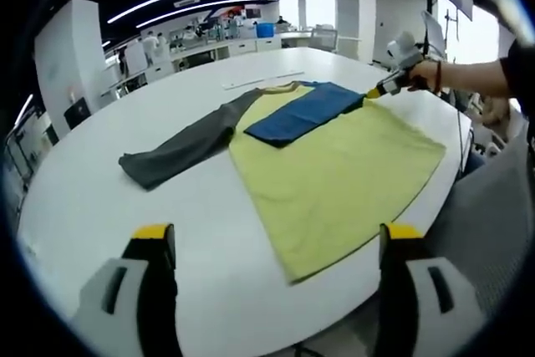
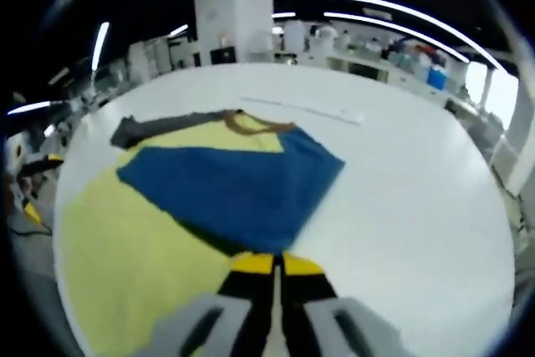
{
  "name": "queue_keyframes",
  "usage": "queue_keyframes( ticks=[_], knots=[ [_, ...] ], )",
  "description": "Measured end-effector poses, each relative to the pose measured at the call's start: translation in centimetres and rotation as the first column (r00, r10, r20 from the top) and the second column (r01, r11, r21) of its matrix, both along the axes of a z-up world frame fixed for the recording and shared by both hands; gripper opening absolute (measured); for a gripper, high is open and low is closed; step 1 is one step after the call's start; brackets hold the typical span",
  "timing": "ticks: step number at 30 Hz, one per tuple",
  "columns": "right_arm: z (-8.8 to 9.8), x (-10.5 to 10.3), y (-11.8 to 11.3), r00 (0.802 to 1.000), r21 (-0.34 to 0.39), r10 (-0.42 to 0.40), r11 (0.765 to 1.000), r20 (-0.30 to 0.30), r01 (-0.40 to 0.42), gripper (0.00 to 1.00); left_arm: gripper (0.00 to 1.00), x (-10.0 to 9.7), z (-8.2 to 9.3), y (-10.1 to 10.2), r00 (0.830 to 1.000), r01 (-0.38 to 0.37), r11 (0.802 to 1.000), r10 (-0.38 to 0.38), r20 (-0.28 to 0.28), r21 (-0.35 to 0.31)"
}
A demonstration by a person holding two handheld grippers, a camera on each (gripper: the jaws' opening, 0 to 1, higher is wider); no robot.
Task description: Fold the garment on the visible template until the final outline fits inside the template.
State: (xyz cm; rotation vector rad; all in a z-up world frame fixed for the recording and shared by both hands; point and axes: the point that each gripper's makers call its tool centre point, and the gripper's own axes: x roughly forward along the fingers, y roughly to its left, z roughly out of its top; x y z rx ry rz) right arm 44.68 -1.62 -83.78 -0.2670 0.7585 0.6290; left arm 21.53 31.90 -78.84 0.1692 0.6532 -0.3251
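Yellow garment (image 1: pixel 334 169) spread flat on the white table (image 1: pixel 100 198) — blue sleeve (image 1: pixel 303 112) folded across its chest.

The left gripper (image 1: pixel 272 240) hangs back with jaws parted, the cloth ahead between them, well apart. The right gripper (image 2: pixel 273 265) is pinched on the blue sleeve's edge. The left gripper view adds the grey sleeve (image 1: pixel 188 144) stretched outward — and a hand (image 1: pixel 425 74) on the right gripper.

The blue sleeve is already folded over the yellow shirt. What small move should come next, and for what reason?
Probably open the right gripper and let the blue sleeve go: its jaws are closed at the sleeve's edge, and the sleeve already lies flat across the yellow body. The gray sleeve is spread out on the white table, near the open left gripper, so it likely follows.
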Motion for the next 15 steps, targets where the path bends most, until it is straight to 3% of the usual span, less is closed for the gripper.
queue_keyframes(
  ticks=[3,15],
  knots=[
    [-0.1,0.1,-0.8,0.999,-0.102,0.040,0.994,0.016,-0.038,0.00,0.99,0.1,0.0,0.1,1.000,0.001,1.000,-0.001,0.003,-0.001],
    [0.2,0.4,-1.6,0.996,-0.197,0.076,0.978,0.047,-0.065,0.00,0.99,0.0,-0.2,0.4,1.000,-0.007,1.000,0.007,0.000,0.001]
  ],
)
